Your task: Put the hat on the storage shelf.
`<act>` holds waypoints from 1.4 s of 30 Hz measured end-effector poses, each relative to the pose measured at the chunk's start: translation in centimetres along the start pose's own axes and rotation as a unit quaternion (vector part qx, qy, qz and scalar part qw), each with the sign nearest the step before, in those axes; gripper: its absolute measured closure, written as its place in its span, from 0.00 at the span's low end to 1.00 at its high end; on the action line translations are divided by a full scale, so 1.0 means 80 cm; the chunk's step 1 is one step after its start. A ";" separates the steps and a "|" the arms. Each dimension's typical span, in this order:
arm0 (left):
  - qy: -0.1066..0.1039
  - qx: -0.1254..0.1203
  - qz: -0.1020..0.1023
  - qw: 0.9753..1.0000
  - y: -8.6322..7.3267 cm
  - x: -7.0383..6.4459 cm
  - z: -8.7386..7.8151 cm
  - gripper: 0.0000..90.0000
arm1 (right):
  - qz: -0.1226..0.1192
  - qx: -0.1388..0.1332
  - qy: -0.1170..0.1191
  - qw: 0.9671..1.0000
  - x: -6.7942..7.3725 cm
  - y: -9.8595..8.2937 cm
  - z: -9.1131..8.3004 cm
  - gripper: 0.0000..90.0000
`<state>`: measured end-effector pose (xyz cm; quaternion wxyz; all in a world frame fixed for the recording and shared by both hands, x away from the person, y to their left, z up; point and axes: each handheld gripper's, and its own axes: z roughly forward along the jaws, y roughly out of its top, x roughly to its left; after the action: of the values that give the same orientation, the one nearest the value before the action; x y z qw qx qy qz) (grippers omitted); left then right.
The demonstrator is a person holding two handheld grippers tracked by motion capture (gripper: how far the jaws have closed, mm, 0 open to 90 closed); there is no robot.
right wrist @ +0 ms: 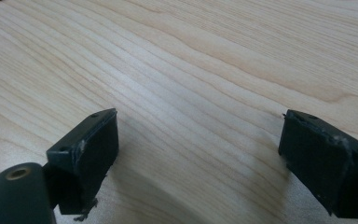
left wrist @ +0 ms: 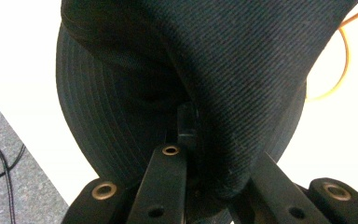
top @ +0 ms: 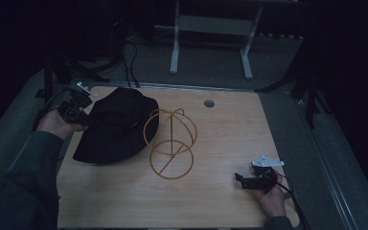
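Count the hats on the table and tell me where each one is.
1. A black hat lies at the table's left side, beside the gold wire stand. The left gripper is shut on its brim.

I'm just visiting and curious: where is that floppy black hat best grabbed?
By its brim, from the table's left edge. The black hat is soft, and its thin brim offers a fold to pinch; the left gripper is already shut on it there.
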<state>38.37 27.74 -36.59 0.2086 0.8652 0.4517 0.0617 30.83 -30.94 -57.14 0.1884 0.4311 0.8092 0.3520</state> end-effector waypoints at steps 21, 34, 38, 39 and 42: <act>-0.007 -0.035 0.021 0.999 -0.006 0.007 -0.038 0.98 | 0.000 -0.001 0.000 1.000 0.000 0.000 0.000 0.13; -0.017 -0.056 0.040 0.997 -0.013 0.012 -0.054 0.98 | 0.001 -0.001 0.000 1.000 0.000 0.000 0.000 0.13; -0.026 -0.069 0.044 0.996 -0.014 0.014 -0.059 0.98 | 0.001 -0.001 0.000 1.000 0.000 0.000 0.000 0.13; -0.026 -0.069 0.044 0.996 -0.014 0.014 -0.059 0.98 | 0.001 -0.001 0.000 1.000 0.000 0.000 0.000 0.13; -0.024 -0.077 0.043 0.996 -0.014 0.015 -0.062 0.98 | 0.000 -0.001 0.000 1.000 0.000 0.000 0.000 0.13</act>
<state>36.73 30.81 -32.68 0.2824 0.8667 0.4025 0.0841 30.82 -30.94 -57.14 0.1887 0.4313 0.8087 0.3526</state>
